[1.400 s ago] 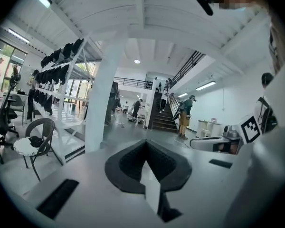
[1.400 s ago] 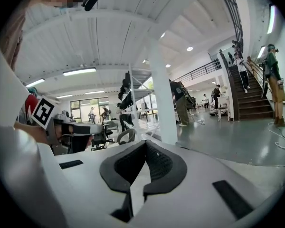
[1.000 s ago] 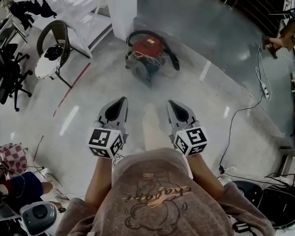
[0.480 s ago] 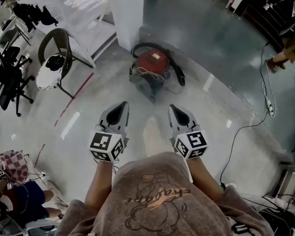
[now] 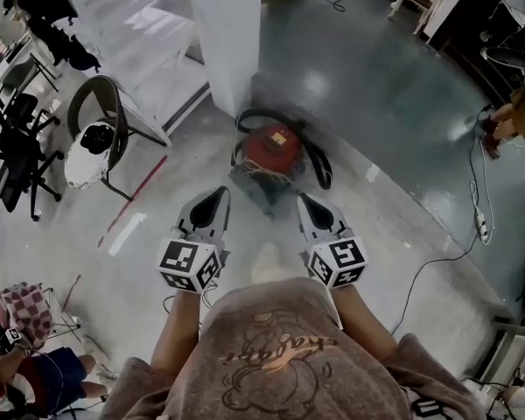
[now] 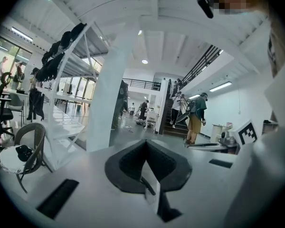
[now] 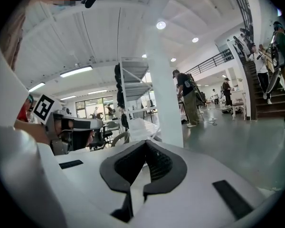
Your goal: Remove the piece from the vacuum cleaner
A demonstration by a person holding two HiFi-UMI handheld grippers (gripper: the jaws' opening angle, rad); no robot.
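The left gripper and right gripper are held side by side, each with jaws pressed together on nothing. The red vacuum cleaner sits on the floor ahead of them, near a white pillar.

A red canister vacuum cleaner is seen upright on the grey floor, just in front of the foot of a white pillar. A black hose is looped around its back and right side. Pale cord is bunched at its front; finer parts are blurred.
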